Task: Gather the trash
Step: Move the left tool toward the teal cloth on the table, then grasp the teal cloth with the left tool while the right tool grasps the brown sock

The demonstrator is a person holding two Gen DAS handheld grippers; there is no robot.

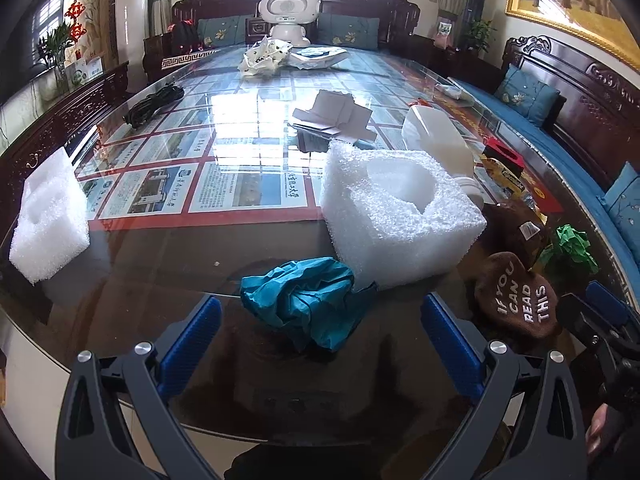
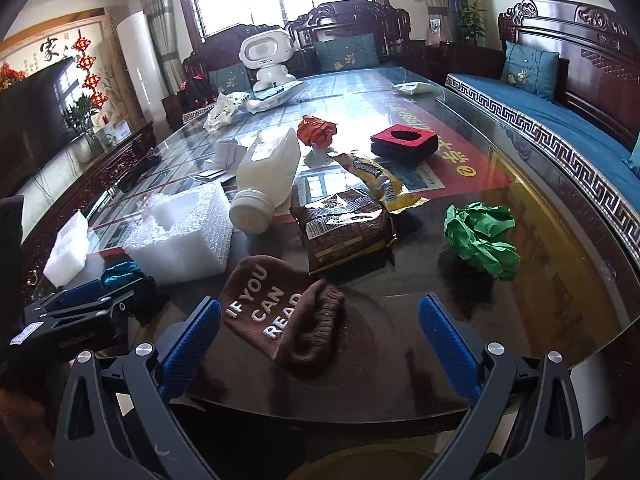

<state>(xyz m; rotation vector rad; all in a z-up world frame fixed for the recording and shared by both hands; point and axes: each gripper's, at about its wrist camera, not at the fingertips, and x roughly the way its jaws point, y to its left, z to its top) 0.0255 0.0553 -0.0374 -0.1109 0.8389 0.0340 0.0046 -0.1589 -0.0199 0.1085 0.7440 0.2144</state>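
A crumpled teal paper [image 1: 304, 300] lies on the glass table just ahead of my open left gripper [image 1: 320, 316], which holds nothing. Behind it stands a big white foam block [image 1: 396, 208]; a smaller foam piece [image 1: 48, 220] sits at the left. My right gripper [image 2: 320, 316] is open too, above the near table edge, with a brown sock [image 2: 280, 312] lettered "IF YOU CAN READ" lying between its blue fingertips. Beyond the sock are a brown snack bag [image 2: 344, 228], a crumpled green paper [image 2: 480, 236], a white plastic jug [image 2: 268, 176] on its side, a yellow wrapper [image 2: 380, 180] and an orange paper ball [image 2: 316, 130].
Farther up the table are a red-and-black holder [image 2: 404, 140], folded white papers [image 1: 336, 116], a black cable [image 1: 152, 100], plastic bags [image 1: 264, 58] and a white toy robot [image 1: 288, 12]. Dark carved benches with blue cushions [image 2: 532, 64] line the right and far sides.
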